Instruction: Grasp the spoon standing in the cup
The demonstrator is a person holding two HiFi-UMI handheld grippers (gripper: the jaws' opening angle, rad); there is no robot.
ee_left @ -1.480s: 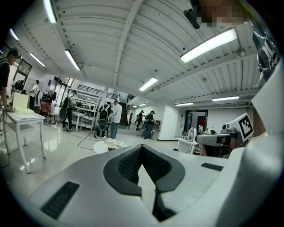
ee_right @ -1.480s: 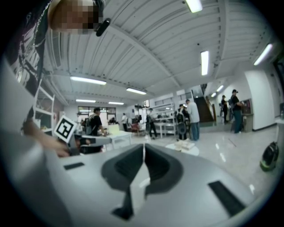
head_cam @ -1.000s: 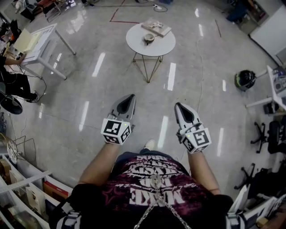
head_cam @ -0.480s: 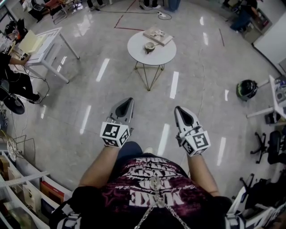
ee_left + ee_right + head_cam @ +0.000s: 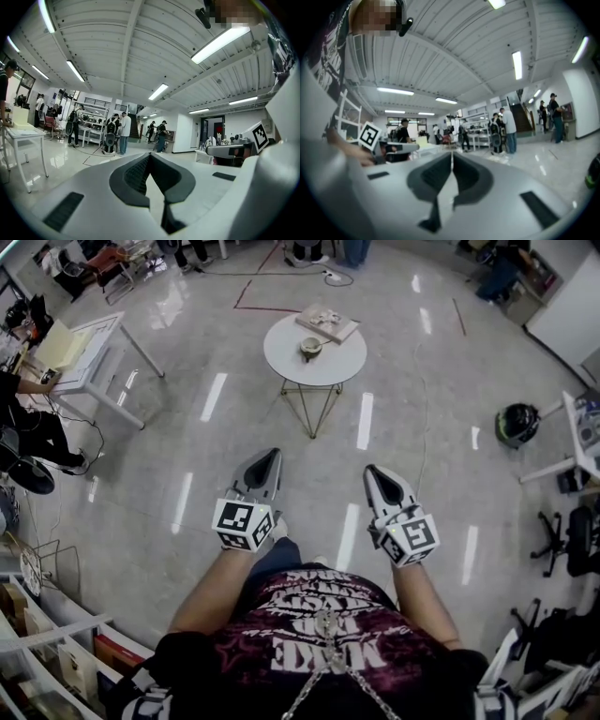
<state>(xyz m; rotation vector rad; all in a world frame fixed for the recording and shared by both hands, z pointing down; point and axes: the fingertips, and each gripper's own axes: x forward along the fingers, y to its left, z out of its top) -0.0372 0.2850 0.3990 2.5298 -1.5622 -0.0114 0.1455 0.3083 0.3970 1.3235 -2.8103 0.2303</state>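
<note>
- Since a second ago, the round table [image 5: 339,360] sits slightly lower in the head view.
- Approach step: left gripper [image 5: 270,457] and right gripper [image 5: 375,474], jaws closed on nothing, are well apart from the cup [image 5: 310,348]. Next, walk closer and open one.
- Cup: small, pale, mid-table; spoon too small to discern.

The right gripper [image 5: 451,155] fills the lower half of the right gripper view, its two jaws pressed together along a thin seam with nothing between the dark pads [image 5: 467,175]. To the left, a hand [image 5: 344,149] holds the left gripper [image 5: 412,147], whose marker cube [image 5: 369,135] faces the camera. Beyond lies a glossy floor [image 5: 553,157]. A person in a white shirt [image 5: 506,127] stands by shelving [image 5: 480,127], and strip lights [image 5: 517,64] line the ribbed ceiling.
</note>
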